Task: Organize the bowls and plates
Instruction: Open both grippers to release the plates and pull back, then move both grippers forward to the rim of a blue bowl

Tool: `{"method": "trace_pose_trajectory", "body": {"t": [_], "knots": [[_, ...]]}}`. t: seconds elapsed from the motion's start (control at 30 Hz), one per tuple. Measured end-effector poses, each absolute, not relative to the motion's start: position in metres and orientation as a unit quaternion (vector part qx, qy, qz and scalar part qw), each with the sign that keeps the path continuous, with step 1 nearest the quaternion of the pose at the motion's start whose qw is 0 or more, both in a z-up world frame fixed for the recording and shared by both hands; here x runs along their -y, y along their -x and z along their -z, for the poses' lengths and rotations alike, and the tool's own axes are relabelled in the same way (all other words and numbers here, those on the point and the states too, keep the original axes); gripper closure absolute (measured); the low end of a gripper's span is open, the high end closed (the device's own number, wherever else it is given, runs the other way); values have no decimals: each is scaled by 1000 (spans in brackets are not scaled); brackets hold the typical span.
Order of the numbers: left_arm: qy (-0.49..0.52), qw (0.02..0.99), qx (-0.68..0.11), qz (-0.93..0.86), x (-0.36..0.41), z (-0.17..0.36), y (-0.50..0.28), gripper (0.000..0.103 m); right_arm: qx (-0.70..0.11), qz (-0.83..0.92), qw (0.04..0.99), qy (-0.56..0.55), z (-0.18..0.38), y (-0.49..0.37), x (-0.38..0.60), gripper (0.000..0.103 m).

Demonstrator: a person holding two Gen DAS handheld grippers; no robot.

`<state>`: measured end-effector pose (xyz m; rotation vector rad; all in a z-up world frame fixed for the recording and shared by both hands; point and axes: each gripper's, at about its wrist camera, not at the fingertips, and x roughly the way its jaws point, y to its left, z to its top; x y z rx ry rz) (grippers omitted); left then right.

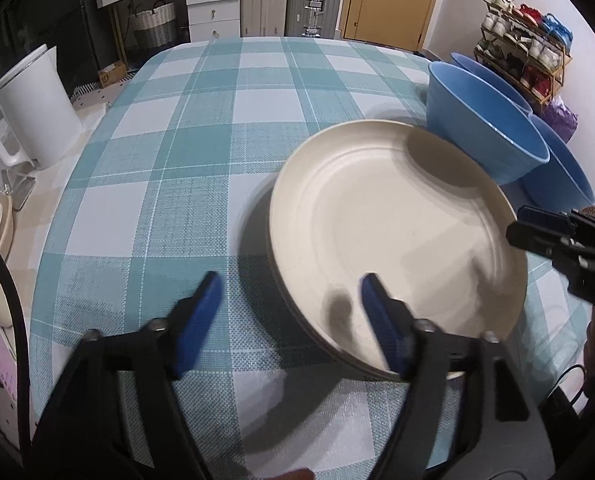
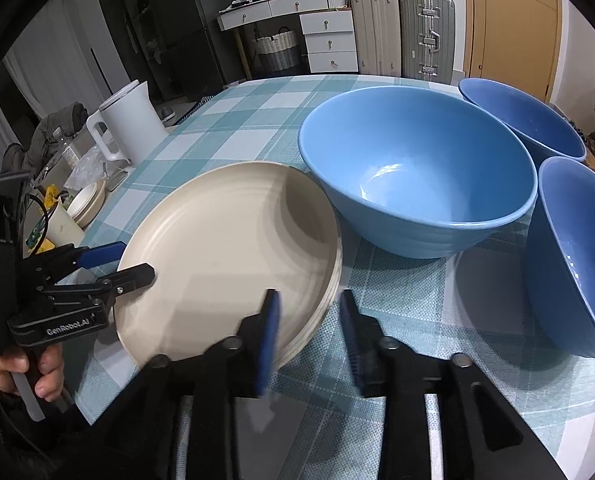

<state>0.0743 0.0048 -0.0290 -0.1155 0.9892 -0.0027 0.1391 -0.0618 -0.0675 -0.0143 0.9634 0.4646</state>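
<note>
A stack of cream plates (image 1: 393, 236) (image 2: 225, 264) lies on the checked tablecloth. A light blue bowl (image 2: 413, 172) (image 1: 481, 128) stands just behind it, with two darker blue bowls, one at the back right (image 2: 525, 116) and one at the right (image 2: 577, 256). My left gripper (image 1: 291, 292) is open, its right finger over the stack's near rim, its left finger over the cloth. It also shows in the right wrist view (image 2: 131, 262). My right gripper (image 2: 309, 304) is open and empty, straddling the stack's right edge; it shows at the right of the left wrist view (image 1: 537, 232).
A white kettle (image 1: 33, 112) (image 2: 127, 124) stands at the table's left edge. More cream dishes (image 2: 87, 200) and clutter lie on the counter to the left. The tablecloth (image 1: 225, 128) stretches back toward drawers and suitcases.
</note>
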Motion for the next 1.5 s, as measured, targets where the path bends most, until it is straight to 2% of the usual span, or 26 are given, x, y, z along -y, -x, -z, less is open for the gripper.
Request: {"method": "trace_pose_trajectory", "body": {"t": [0.1, 0.17, 0.2, 0.23, 0.43, 1.17, 1.5], "knots": [[65, 880, -471, 11, -5, 23, -73, 20, -455, -226, 861, 3, 65, -137, 62, 41], [72, 881, -468, 17, -5, 18, -72, 13, -452, -225, 863, -2, 62, -135, 63, 21], [74, 882, -465, 19, -4, 15, -72, 4, -450, -225, 864, -5, 60, -134, 64, 19], [74, 883, -463, 19, -3, 12, -71, 1, -448, -225, 865, -7, 59, -133, 64, 17], [75, 892, -444, 33, 5, -5, -68, 1, -442, -222, 869, -6, 49, -124, 69, 3], [71, 911, -400, 76, 52, -71, -90, 1, -383, -201, 901, -23, -20, -102, 129, 1], [60, 912, -398, 85, 74, -84, -113, 1, -365, -160, 917, -29, -44, -114, 166, 1]]}}
